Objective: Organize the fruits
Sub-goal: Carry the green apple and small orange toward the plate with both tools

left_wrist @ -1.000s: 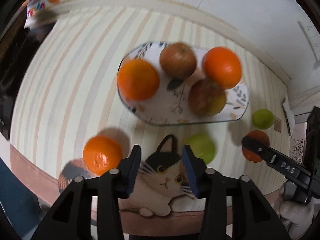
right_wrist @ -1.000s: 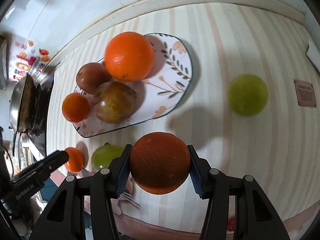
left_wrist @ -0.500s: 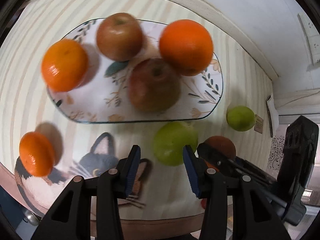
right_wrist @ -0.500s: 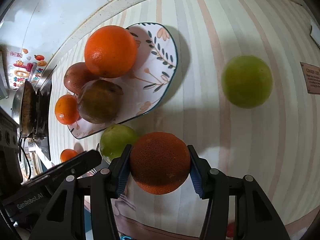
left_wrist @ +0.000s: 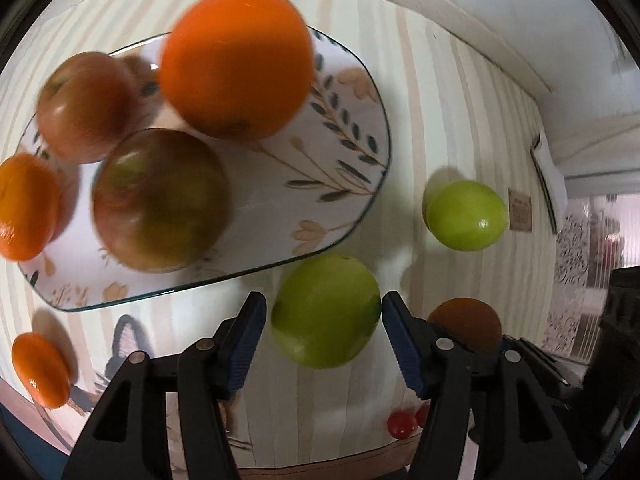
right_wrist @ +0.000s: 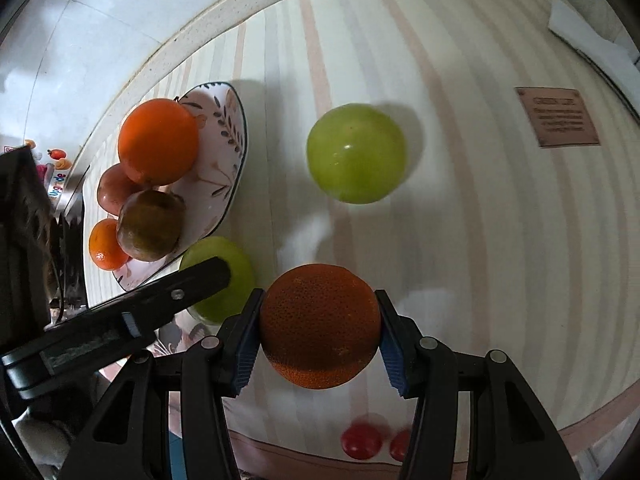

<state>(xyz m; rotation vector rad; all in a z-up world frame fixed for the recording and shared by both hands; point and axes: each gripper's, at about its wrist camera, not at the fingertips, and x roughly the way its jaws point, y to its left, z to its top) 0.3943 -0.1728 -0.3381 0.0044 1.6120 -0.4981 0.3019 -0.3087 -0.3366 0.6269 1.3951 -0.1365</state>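
Note:
A floral plate (left_wrist: 344, 152) holds two oranges (left_wrist: 236, 60) and two reddish apples (left_wrist: 160, 200). My left gripper (left_wrist: 324, 320) is open with its fingers on either side of a green fruit (left_wrist: 326, 312) that lies on the striped cloth just in front of the plate. My right gripper (right_wrist: 318, 328) is shut on a dark orange (right_wrist: 320, 326) and holds it over the cloth; that orange shows in the left wrist view (left_wrist: 466, 320). A second green fruit (right_wrist: 356, 152) lies further back. A small orange (left_wrist: 40, 368) lies at the left.
Two small red fruits (right_wrist: 362, 446) lie near the table's front edge. A brown label (right_wrist: 558, 122) is stitched on the cloth at the right. A dark stove area (right_wrist: 24, 220) stands to the left of the plate. A white wall runs behind the table.
My left gripper moved right and forward from the cat picture until the green fruit lies between its open fingers. My right gripper moved right with the dark orange, away from the plate.

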